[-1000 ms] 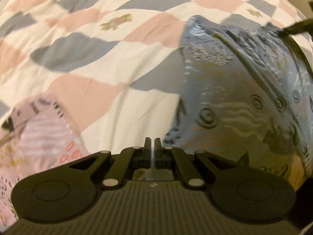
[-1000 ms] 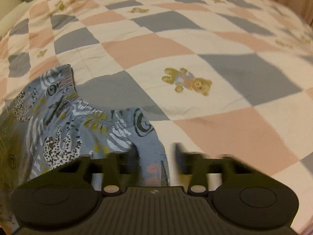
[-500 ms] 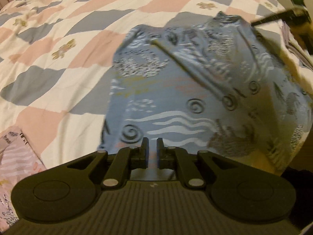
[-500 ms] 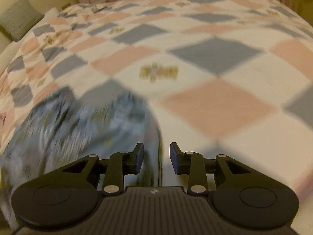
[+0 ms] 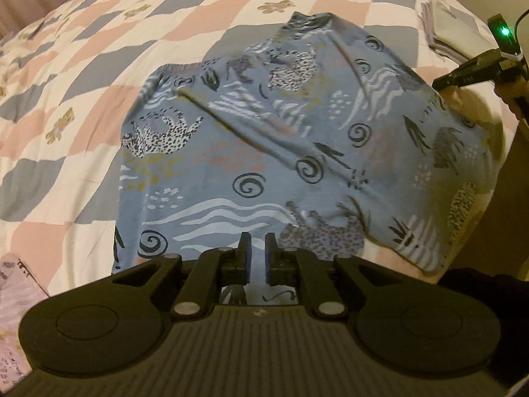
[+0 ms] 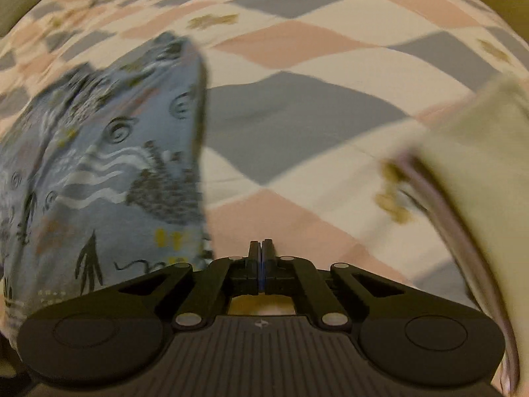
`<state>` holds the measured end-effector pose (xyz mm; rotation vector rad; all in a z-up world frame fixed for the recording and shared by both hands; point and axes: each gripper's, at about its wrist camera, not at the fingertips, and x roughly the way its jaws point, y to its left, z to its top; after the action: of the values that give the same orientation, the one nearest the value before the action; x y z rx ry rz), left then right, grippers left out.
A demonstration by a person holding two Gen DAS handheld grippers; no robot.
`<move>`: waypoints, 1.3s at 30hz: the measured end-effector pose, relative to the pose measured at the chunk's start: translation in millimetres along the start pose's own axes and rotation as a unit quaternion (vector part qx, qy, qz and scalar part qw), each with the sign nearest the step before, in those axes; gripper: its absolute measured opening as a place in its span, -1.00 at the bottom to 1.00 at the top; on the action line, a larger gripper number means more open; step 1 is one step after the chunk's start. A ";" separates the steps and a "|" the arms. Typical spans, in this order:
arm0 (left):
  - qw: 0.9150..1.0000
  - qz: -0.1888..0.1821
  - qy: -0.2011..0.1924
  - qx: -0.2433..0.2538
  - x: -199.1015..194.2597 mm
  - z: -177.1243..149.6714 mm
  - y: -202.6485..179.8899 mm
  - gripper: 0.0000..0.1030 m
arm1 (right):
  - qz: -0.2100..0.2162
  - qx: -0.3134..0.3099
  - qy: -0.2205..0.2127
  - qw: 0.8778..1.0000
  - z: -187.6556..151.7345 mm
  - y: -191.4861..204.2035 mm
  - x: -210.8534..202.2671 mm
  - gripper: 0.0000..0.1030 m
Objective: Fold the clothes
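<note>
A blue garment (image 5: 281, 152) printed with spirals, waves and spotted cats lies spread on the checked quilt (image 5: 99, 49) ahead of my left gripper (image 5: 256, 241). Its near edge runs under that gripper, whose fingers stand a narrow gap apart over the cloth. At the right, my right gripper (image 5: 441, 84) meets the garment's far right corner, which is lifted off the bed. In the right wrist view the right gripper (image 6: 261, 244) is shut, and the garment (image 6: 125, 172) hangs blurred at its left, with the edge by the left finger.
A pink patterned cloth (image 5: 13, 284) lies at the left by my left gripper. A folded pale pile (image 5: 446, 26) sits at the quilt's far right, seen blurred as pale cloth (image 6: 479, 172) beside my right gripper. The bed's edge drops off at the right.
The left gripper's fingers have parted slightly and the garment now lies spread before them. The right gripper went from open to shut at the garment's edge and swung right.
</note>
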<state>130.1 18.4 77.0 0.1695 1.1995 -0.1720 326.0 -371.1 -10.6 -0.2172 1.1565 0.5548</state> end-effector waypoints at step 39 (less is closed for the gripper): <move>0.982 -0.085 -0.074 0.154 -157.1 -71.6 97.5 0.98 | -0.133 0.149 -0.011 0.980 -33.1 376.6 -210.7 0.96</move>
<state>31.2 136.0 202.4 0.3193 1.0333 -0.5135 43.0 -130.6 211.8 -0.1041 1.1524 0.1445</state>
